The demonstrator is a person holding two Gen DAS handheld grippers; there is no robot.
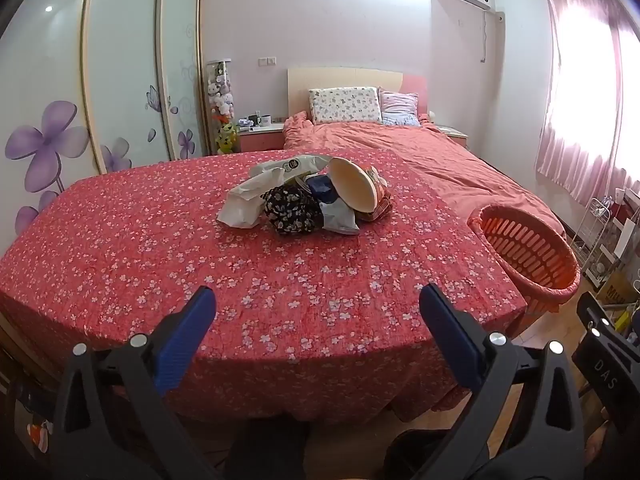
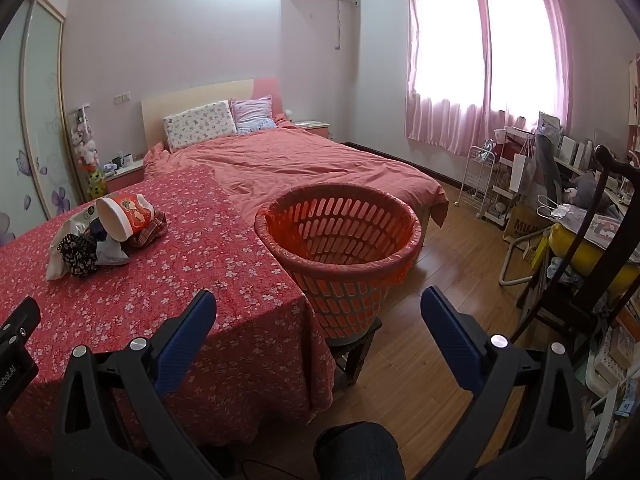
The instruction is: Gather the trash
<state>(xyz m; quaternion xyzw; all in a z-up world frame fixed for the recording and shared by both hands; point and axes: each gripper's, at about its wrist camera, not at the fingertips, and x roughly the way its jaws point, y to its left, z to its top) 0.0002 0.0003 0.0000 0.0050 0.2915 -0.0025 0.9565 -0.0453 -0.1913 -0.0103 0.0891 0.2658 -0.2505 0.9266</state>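
Basically nothing's done yet imo. All the trash [image 1: 308,196] sits in one pile mid-table, on the red floral cloth [image 1: 160,248]: a tipped noodle cup [image 1: 356,190], a white bag [image 1: 250,200], a dark flowery wrapper [image 1: 290,210], some blue and white packets, and a plaid scrap on the far side. Can't tell exactly how many pieces, they overlap.

The basket [image 2: 340,248] stands just off the table's right edge on a small stand, lined with an orange bag. What shows of its inside looks empty, tho the bottom isn't visible.

Left claw [image 1: 318,308] is spread wide w/ nothing between its pads, hovering over the near edge of the table, well short of the pile. Right claw [image 2: 318,312] is also wide and holding nothing, aimed more at the gap btw table and basket.

So what's left = pretty much everything: reach in, grab a piece, drop it in the basket, repeat till the cloth is bare. The cup's prob the easiest first pick.
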